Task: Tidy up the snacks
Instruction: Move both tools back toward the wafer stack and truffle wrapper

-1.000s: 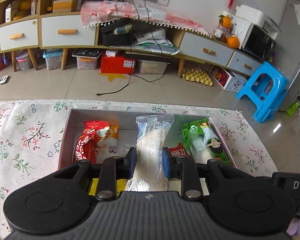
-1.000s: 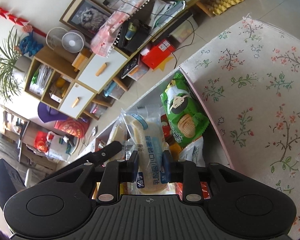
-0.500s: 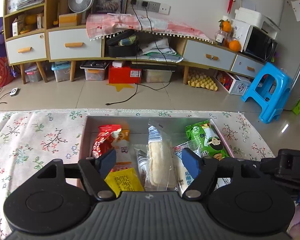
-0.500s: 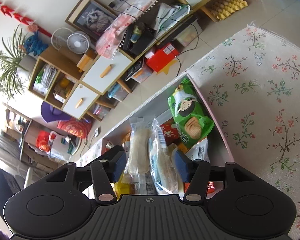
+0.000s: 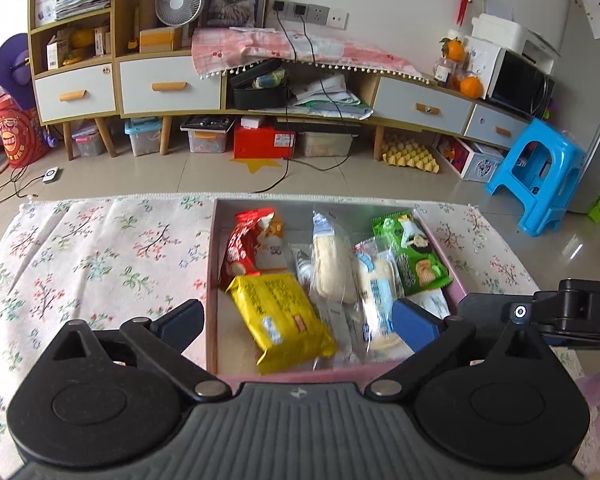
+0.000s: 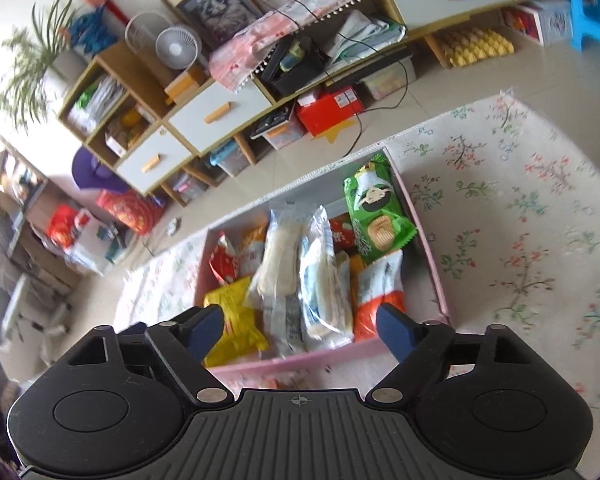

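Note:
A pink box (image 5: pixel 211 280) on the floral cloth holds several snack packs: a yellow pack (image 5: pixel 280 320), a red pack (image 5: pixel 240 246), a clear bread pack (image 5: pixel 332 264), a second bread pack (image 5: pixel 378 292) and a green cracker pack (image 5: pixel 414 256). My left gripper (image 5: pixel 298 322) is open and empty above the box's near edge. In the right wrist view the same box (image 6: pixel 430 264) shows the bread packs (image 6: pixel 278 268) (image 6: pixel 322 280), the green pack (image 6: pixel 374 216) and an orange-white pack (image 6: pixel 380 292). My right gripper (image 6: pixel 300 328) is open and empty over the near edge.
The floral cloth (image 5: pixel 92 248) spreads left and right (image 6: pixel 520 232) of the box. The right gripper's body (image 5: pixel 572 312) sits at the right of the left wrist view. Beyond the table are cabinets (image 5: pixel 156 84) and a blue stool (image 5: pixel 540 184).
Both grippers opened and let go of their bread packs, which now lie in the box. Both grippers have pulled back and up from the box.

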{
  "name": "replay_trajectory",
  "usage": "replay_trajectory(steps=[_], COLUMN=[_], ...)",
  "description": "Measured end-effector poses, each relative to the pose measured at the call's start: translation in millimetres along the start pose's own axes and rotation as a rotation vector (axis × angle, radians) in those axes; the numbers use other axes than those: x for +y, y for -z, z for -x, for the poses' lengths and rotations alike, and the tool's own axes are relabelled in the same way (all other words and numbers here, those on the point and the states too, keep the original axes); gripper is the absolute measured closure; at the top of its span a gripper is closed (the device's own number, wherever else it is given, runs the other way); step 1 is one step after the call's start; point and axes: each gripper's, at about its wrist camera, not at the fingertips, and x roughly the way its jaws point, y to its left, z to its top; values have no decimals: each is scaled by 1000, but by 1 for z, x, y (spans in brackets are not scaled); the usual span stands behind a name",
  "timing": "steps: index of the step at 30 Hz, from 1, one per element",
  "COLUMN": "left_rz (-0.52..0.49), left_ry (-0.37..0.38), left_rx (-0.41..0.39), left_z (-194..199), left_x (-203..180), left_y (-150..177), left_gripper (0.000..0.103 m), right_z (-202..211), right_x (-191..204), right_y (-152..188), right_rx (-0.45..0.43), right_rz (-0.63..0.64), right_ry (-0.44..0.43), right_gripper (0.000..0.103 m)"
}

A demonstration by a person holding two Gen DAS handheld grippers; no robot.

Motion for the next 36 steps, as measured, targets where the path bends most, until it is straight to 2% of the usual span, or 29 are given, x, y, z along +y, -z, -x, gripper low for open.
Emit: replay_trajectory(steps=[8, 15, 19, 22, 26, 31, 34, 36], left_rz=[-14, -5, -34, -59, -81, -85, -118, -137], left_ry=[-41, -63, -73, -75, -78, -73, -35, -24], left_rx=[26, 66, 86, 114, 149, 141, 125, 137], left_z=[21, 22, 19, 16, 14, 10, 3, -2], left_x=[2, 4, 3, 5, 10, 14, 12, 9], left_y=[23, 46, 61, 75, 88, 97, 105, 110], left_gripper=[0, 0, 1, 1, 1, 0, 1, 1], right_z=[23, 22, 13, 10, 5, -3, -12, -16], right_x=[9, 13, 12, 8, 1, -11, -18, -20], right_y=[22, 51, 71, 86, 103, 117, 125, 133], right_rx=[9, 21, 71, 70, 101, 133, 148, 126], right_rz=[79, 224, 322, 377, 450, 474, 477, 519], right_ry=[47, 156, 208, 251, 254, 249, 227, 221], right_gripper=[10, 9, 9, 9, 9, 9, 9, 7])
